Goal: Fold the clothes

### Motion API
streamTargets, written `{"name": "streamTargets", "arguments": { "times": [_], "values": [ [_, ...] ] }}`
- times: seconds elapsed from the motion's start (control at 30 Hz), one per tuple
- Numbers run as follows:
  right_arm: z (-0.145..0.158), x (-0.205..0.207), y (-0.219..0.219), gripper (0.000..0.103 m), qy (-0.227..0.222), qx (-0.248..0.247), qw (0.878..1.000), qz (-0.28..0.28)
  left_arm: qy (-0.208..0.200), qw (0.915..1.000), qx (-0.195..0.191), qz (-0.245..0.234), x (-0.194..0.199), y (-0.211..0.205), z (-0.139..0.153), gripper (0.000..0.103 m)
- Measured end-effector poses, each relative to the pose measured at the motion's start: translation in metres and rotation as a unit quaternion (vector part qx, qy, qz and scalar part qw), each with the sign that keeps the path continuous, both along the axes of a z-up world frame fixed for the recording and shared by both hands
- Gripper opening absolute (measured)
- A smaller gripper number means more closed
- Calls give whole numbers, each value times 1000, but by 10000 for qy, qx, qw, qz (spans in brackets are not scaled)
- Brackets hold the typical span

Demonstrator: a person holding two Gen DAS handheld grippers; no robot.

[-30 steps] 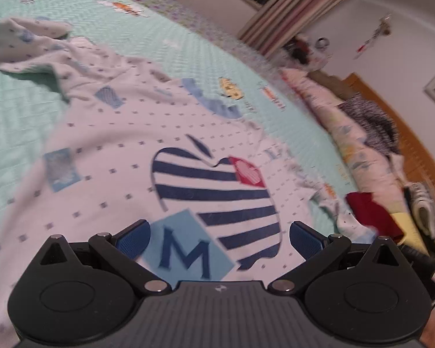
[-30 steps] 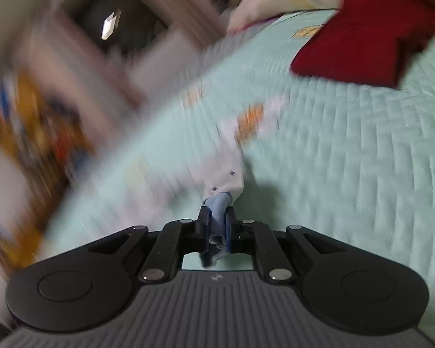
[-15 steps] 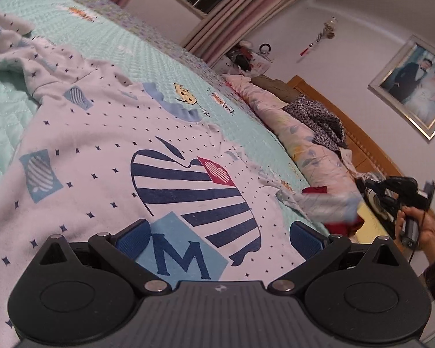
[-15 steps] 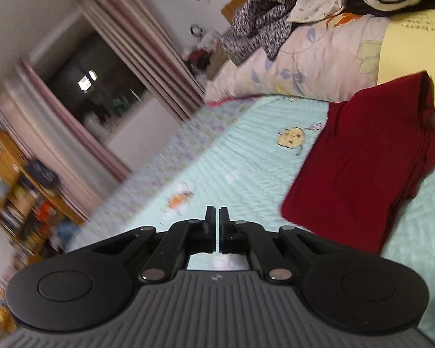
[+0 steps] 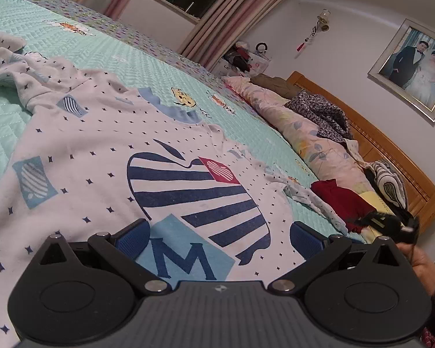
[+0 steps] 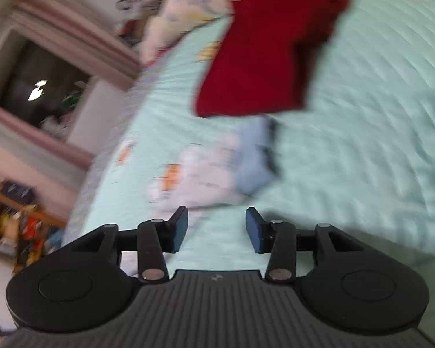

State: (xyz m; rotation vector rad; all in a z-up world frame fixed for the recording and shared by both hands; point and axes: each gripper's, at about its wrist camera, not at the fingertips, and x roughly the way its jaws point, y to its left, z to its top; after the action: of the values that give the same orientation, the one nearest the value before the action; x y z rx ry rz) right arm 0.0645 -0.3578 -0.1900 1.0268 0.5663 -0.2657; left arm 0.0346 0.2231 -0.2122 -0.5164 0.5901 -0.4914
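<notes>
Left claw (image 5: pixel 217 236) wide, hovering over the white shirt (image 5: pixel 107 156) on the bed (image 5: pixel 3 133). Right claw (image 6: pixel 216 229) opening, nothing between the pads; sleeve cuff (image 6: pixel 253 159) lies just ahead.

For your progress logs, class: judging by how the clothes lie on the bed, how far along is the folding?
Done: a red garment lies folded near the pillows. In hand: nothing; the white printed top lies spread flat, unfolded, the left gripper open above it. The right gripper is opening, empty, before the sleeve cuff. Left: every fold of the top.
</notes>
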Motion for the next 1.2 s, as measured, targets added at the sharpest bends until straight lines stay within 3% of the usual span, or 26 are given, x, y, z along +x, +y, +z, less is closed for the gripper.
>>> {"name": "streamTargets", "arguments": {
  "times": [0.37,0.5,0.6,0.67,0.7,0.77,0.83,0.97,1.0,1.07,1.13,1.2],
  "values": [
    [-25,7,-21,49,-641,187,9952,-712,-29,10000,-24,-14,0,1,-2,102],
    [-21,6,-28,52,-740,346,9894,-1202,-31,10000,-42,-20,0,1,-2,102],
    [-13,14,-29,56,-384,-204,9945,-958,-34,10000,-47,-23,1,1,-2,102],
    [-13,19,-32,61,-372,-212,9955,-850,-37,10000,-51,-24,0,1,-2,102],
    [-14,22,-34,69,-398,-192,9959,-793,-38,10000,-51,-23,0,2,-2,102],
    [-15,28,-37,71,-423,-262,9967,-642,-42,10000,-41,-21,0,1,-2,102],
    [-15,34,-38,82,-498,-258,9969,-558,-46,10000,-37,-21,0,1,-2,102],
    [-12,44,-35,84,-527,-383,9976,-244,-54,10000,-32,-20,1,1,-3,102],
    [-11,46,-34,82,-510,-459,9976,-104,-55,10000,-31,-20,1,1,-3,102],
    [-9,49,-31,66,-452,-604,9969,202,-55,10000,-32,-21,1,1,-3,102],
    [-12,51,-28,26,-368,-557,9966,476,-55,10000,-30,-21,1,0,-3,102],
    [-14,56,-24,16,-270,-561,9957,685,-55,10000,-30,-21,1,1,-3,102]
  ]
}}
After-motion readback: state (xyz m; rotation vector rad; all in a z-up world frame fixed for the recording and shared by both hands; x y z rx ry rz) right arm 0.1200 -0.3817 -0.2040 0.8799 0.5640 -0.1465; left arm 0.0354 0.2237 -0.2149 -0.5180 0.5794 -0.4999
